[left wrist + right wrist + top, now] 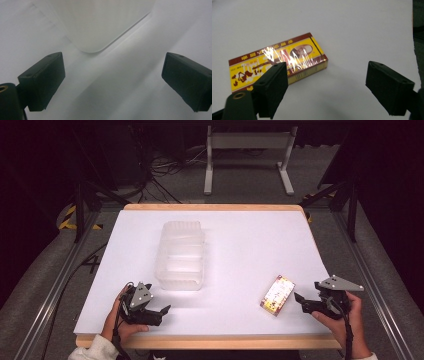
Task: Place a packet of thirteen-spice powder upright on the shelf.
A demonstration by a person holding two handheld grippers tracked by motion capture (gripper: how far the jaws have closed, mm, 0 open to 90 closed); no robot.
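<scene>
A white tabletop (pixel 250 245) with a pale wooden edge fills the middle of the high view; beyond it, at the top of the frame, lie a grey floor, loose cables and a white metal stand (pixel 247 155) against a dark room. A clear plastic container (pixel 181 255) stands left of centre. At the lower left, the left gripper (pixel 159 314) rests near the front edge, its jaws spread wide and empty; in the left gripper view the container's rounded corner (pixel 92 37) sits just ahead of them. At the lower right, the right gripper (pixel 300 301) has its jaws released, wide apart, holding nothing. The yellow-and-red box (pixel 278 294) lies flat just left of it, wrapped in shiny film (pixel 287 58), untouched.
</scene>
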